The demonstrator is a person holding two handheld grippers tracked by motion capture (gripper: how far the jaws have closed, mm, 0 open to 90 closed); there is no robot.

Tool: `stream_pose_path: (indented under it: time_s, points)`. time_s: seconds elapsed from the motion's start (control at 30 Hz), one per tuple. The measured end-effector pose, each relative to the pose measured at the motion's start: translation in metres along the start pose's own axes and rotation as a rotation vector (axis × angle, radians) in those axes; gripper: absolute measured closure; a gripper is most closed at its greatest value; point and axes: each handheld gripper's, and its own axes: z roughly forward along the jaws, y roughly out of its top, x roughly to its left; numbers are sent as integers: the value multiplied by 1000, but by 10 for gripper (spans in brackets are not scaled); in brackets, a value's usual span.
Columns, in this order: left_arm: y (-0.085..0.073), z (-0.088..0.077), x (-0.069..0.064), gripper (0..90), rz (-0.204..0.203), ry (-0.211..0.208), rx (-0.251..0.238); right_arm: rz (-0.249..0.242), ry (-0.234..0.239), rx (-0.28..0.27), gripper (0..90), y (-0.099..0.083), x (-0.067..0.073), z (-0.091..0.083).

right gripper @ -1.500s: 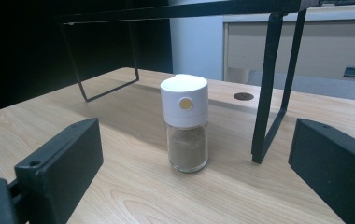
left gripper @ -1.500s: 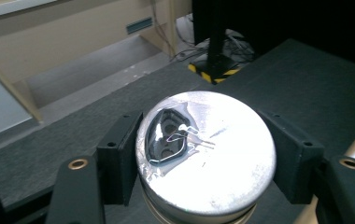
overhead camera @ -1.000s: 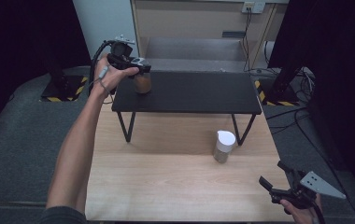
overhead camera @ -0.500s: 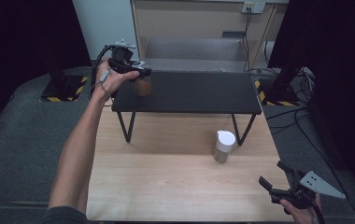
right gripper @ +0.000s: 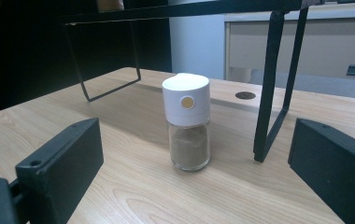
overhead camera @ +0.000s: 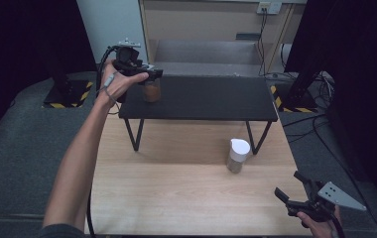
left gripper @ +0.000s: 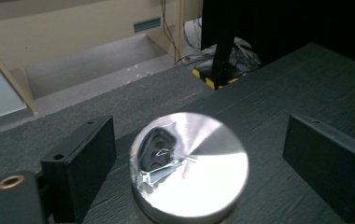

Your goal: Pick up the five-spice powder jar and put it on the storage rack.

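- Left gripper [overhead camera: 153, 75] is seen over the jar [overhead camera: 152, 91] at the far-left corner of the black raised shelf [overhead camera: 211, 99]; jaws have just been opening and are stood apart, the jar's silver lid [left gripper: 189, 163] between them with gaps on both sides, nothing clamped.
- Jar is stood upright, long axis vertical, directly below the claw; a straight lift is judged enough to clear it.
- Right gripper [overhead camera: 295, 191] is held low at 5 o'clock of the wooden table [overhead camera: 176, 198], jaws apart, empty.
- White-capped shaker [overhead camera: 237, 154] is upright at 11 o'clock from the right gripper, the nearer hand for it.
- Shelf leg [right gripper: 271, 84] is placed just beside the shaker at 3 o'clock in the right gripper view, a possible snag.
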Motion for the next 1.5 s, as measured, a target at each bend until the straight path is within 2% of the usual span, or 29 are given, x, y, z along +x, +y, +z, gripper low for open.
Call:
stream_pose_path:
  time_s: [0.13,0.33,0.6,0.67,0.87,1.07,1.1,1.17,1.27,1.43,1.47,1.5]
  points:
    - [-2,-16,-3,80,-2,-27,-66,0,0,1,36,0,0,0]
    - [-4,-42,-12,82,23,-49,-148,-3,2,5,37,1,1,1]
    - [-3,-69,-27,82,69,-71,-180,-9,9,4,38,1,1,1]
    - [-8,-78,-33,81,73,-93,-203,-7,13,4,39,1,1,1]
    - [-15,-91,-43,81,98,-129,-228,-12,14,4,39,2,2,1]
    - [-32,-104,-51,80,112,-164,-247,-15,14,5,39,2,2,2]
    - [-43,-110,-55,80,120,-171,-256,-15,14,5,39,2,2,1]
    - [-47,-112,-56,80,123,-177,-252,-14,14,4,39,2,2,1]
    - [-65,-121,-57,80,120,-198,-258,-17,16,6,40,2,2,2]
    - [-80,-129,-58,80,124,-209,-274,-15,16,9,40,3,2,2]
    - [-88,-132,-59,80,124,-211,-282,-17,15,9,40,3,3,2]
    - [-88,-132,-59,80,124,-211,-282,-17,15,9,40,3,3,2]
